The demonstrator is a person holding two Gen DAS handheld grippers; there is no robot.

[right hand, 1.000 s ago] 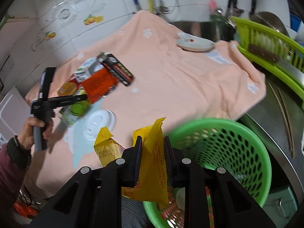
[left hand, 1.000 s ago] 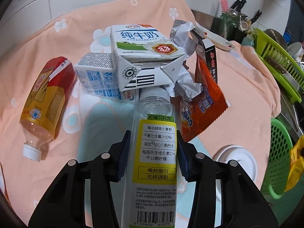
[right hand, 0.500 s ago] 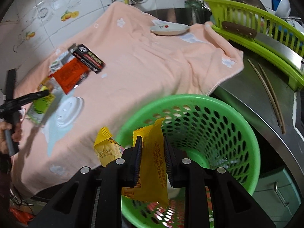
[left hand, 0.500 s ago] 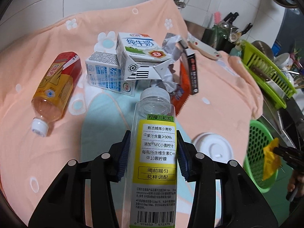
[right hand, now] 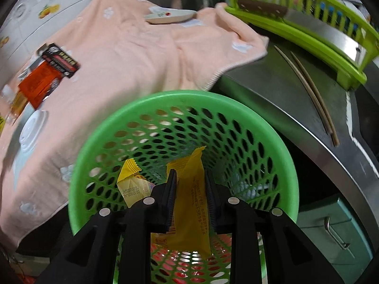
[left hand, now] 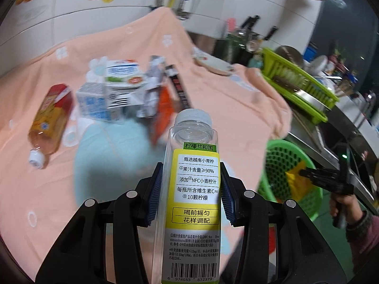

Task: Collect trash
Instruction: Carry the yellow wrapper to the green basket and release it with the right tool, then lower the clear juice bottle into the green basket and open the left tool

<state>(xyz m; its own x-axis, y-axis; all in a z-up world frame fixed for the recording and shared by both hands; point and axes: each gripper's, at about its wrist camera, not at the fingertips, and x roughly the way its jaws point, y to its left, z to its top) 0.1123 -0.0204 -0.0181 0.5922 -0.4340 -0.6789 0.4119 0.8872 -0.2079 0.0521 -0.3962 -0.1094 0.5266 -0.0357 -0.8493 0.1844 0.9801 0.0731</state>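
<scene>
My left gripper (left hand: 190, 184) is shut on a clear plastic bottle (left hand: 194, 184) with a yellow label, held above the peach towel (left hand: 118, 54). My right gripper (right hand: 190, 184) sits inside the mouth of the green mesh basket (right hand: 279, 151); its jaws stand a little apart around a yellow wrapper (right hand: 189, 196), and a second yellow wrapper (right hand: 132, 184) hangs at its left. In the left wrist view the basket (left hand: 281, 161) and the right gripper (left hand: 305, 172) with the yellow wrapper (left hand: 293, 175) show at the right.
On the towel lie a tea bottle (left hand: 51, 118), milk cartons (left hand: 111, 87), crumpled paper (left hand: 151, 92), an orange packet (right hand: 39, 82), a black box (right hand: 60, 59) and a white lid (right hand: 30, 130). A saucer (right hand: 169, 16), a lime dish rack (right hand: 308, 23) and chopsticks (right hand: 310, 94) are near the steel sink.
My left gripper lifted the bottle up and back, turning right toward the basket. My right gripper went down into the basket with the yellow wrappers, and its jaws parted slightly.
</scene>
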